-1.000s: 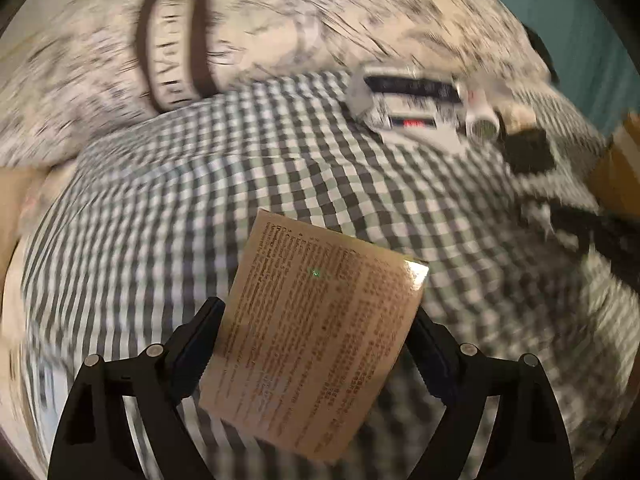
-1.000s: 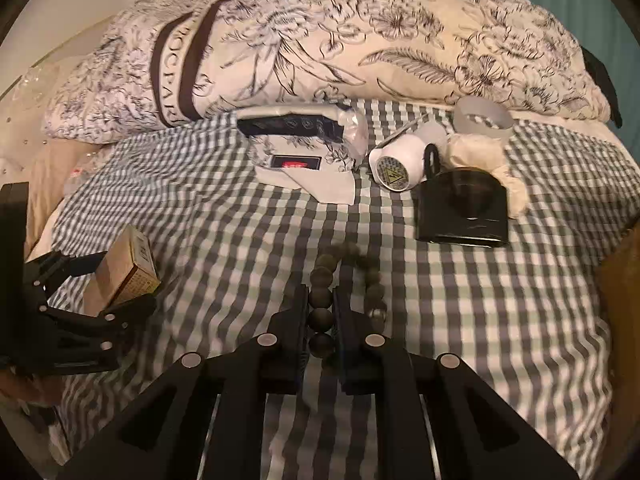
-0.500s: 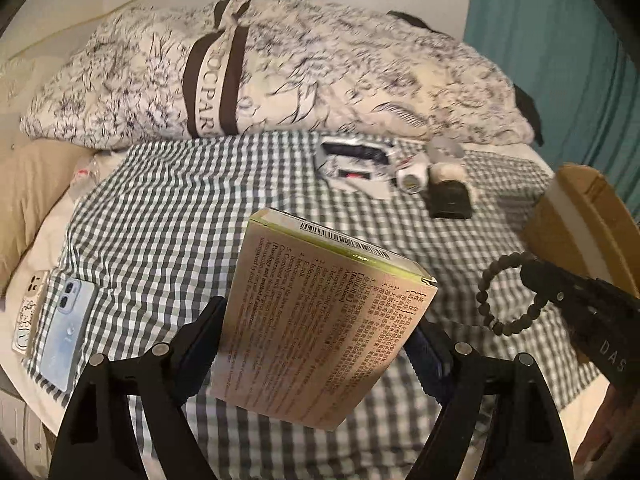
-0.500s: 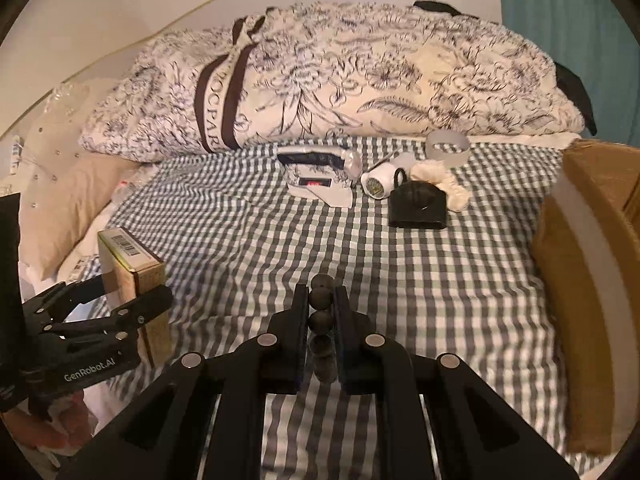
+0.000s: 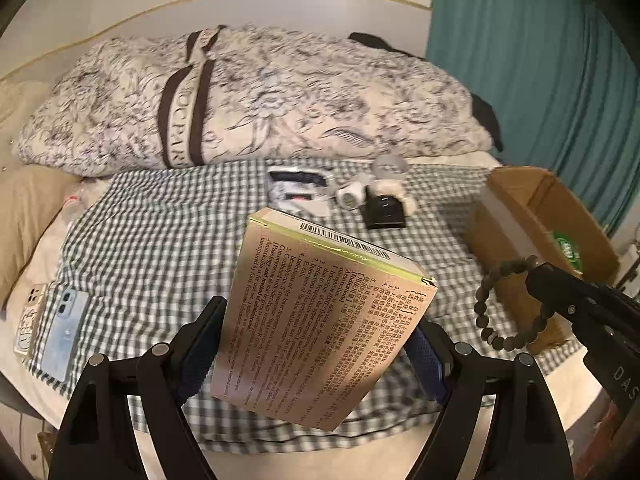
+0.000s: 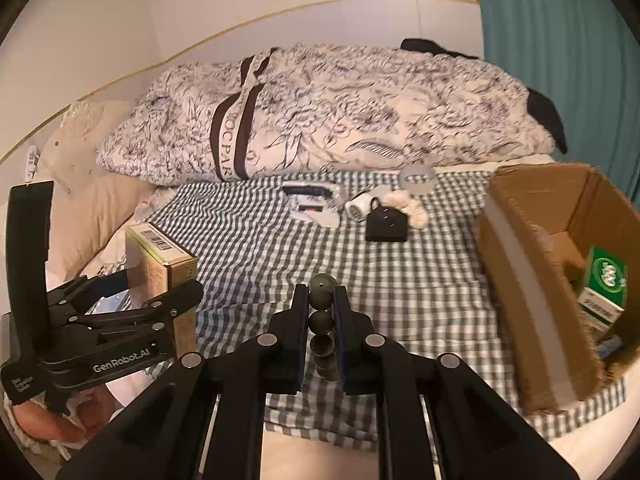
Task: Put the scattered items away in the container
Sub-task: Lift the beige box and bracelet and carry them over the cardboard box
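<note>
Only the right wrist view looks into the cardboard box (image 6: 516, 280), right of the fingers. The right gripper (image 6: 321, 320) pinches round dark beads (image 6: 322, 322); the left gripper (image 5: 316, 344), spread wide, clamps a glossy printed carton (image 5: 320, 332).

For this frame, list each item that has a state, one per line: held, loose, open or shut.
left gripper: shut on the gold medicine box
gold medicine box: held, tilted, off the bed
right gripper: shut on the bead bracelet
bead bracelet: held, hanging in a loop
cardboard box: open, green carton inside
black pouch: loose on the checked blanket
</note>
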The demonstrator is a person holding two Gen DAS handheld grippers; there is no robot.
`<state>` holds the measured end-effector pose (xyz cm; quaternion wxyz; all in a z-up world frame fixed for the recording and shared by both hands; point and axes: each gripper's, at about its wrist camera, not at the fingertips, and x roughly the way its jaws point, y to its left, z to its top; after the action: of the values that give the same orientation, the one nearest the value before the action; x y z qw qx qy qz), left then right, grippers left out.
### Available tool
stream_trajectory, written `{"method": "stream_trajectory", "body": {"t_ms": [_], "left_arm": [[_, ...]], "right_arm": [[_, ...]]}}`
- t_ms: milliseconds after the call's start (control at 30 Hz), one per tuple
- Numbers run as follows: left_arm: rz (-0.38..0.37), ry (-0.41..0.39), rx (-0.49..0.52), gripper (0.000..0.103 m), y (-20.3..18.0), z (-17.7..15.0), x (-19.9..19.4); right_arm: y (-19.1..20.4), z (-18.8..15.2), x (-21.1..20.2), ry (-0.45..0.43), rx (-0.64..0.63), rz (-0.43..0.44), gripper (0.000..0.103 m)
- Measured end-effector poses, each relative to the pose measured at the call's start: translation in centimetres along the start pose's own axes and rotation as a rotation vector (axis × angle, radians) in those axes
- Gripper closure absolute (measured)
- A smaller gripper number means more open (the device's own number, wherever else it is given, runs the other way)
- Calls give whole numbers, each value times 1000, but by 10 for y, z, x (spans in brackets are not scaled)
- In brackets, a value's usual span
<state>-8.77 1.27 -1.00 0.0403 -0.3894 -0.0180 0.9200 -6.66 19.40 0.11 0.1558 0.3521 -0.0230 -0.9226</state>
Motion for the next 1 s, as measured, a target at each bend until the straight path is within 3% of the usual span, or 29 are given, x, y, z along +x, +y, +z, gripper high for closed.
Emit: {"method": "stream_trajectory", "body": {"t_ms": [533,1000], "left_arm": [[-128,-63,103,18,-101,43,-12],[-255,-74,213,18,-201,75,1]], "right_arm": [[-57,21,-72,-104,23,-132,92],[-148,35,-101,-146,115,-256,92]]}}
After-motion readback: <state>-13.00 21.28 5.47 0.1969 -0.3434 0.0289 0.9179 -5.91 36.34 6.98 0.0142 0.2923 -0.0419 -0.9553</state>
